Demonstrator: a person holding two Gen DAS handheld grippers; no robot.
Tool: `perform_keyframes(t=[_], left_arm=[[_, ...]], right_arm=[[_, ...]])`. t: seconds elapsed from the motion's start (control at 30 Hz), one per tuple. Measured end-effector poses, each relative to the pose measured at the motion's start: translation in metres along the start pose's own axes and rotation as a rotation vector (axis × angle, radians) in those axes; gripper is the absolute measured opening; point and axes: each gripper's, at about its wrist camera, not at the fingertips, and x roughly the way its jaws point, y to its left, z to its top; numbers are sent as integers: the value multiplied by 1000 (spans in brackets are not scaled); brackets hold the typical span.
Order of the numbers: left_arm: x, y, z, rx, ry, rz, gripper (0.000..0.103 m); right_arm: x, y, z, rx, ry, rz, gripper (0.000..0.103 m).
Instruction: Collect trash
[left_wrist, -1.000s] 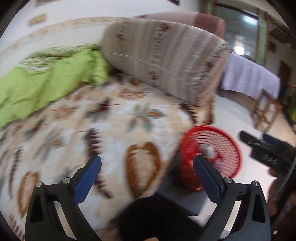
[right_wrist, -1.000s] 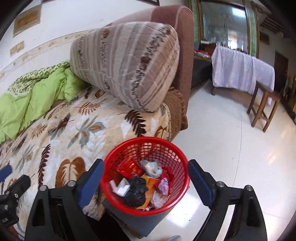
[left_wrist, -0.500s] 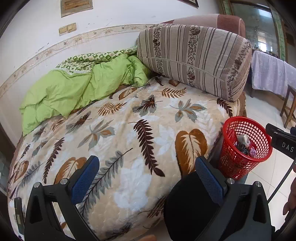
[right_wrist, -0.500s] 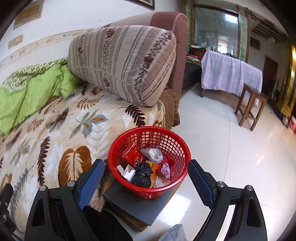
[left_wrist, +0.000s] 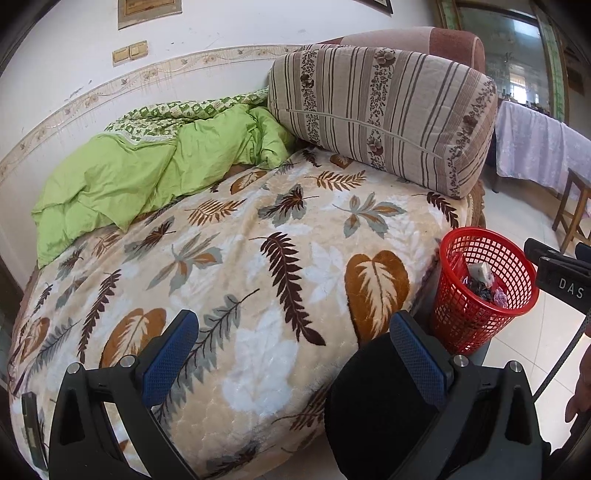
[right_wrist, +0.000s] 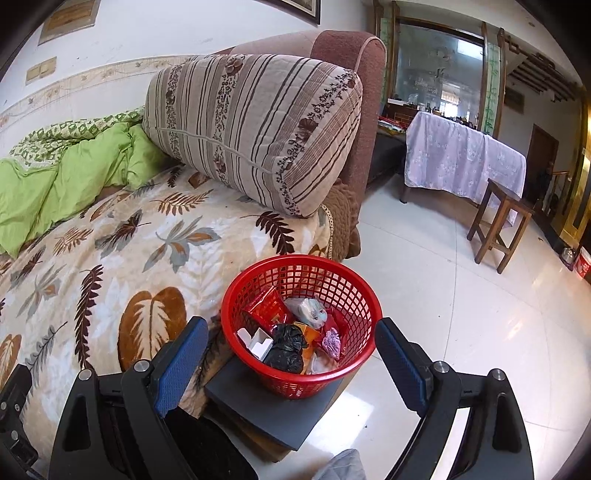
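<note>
A red mesh trash basket (right_wrist: 301, 325) stands on a dark box (right_wrist: 275, 408) beside the bed. It holds several pieces of trash: a red wrapper (right_wrist: 267, 306), a black bag (right_wrist: 286, 349), a white carton (right_wrist: 256, 341) and a crumpled tissue (right_wrist: 308, 308). The basket also shows in the left wrist view (left_wrist: 482, 291). My right gripper (right_wrist: 290, 365) is open and empty, held just in front of the basket. My left gripper (left_wrist: 295, 363) is open and empty over the leaf-patterned blanket (left_wrist: 229, 266).
A green quilt (left_wrist: 147, 177) and a striped cushion (left_wrist: 384, 118) lie at the back of the bed. A wooden stool (right_wrist: 500, 225) and a cloth-covered table (right_wrist: 461, 155) stand on the white tiled floor (right_wrist: 461, 314). A dark knee (left_wrist: 380, 413) is under the left gripper.
Both grippers have drawn back and up from the bed and basket, so more of the room shows. The left view has swung left over the blanket. Both stayed open.
</note>
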Motion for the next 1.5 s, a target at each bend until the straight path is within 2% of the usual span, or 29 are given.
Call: perform_keyframes(t=[1.5], left_arm=[[-1,5,-2,-32,-6,-16,103]], right_arm=[[2,11,0,-39,-7,4,93]])
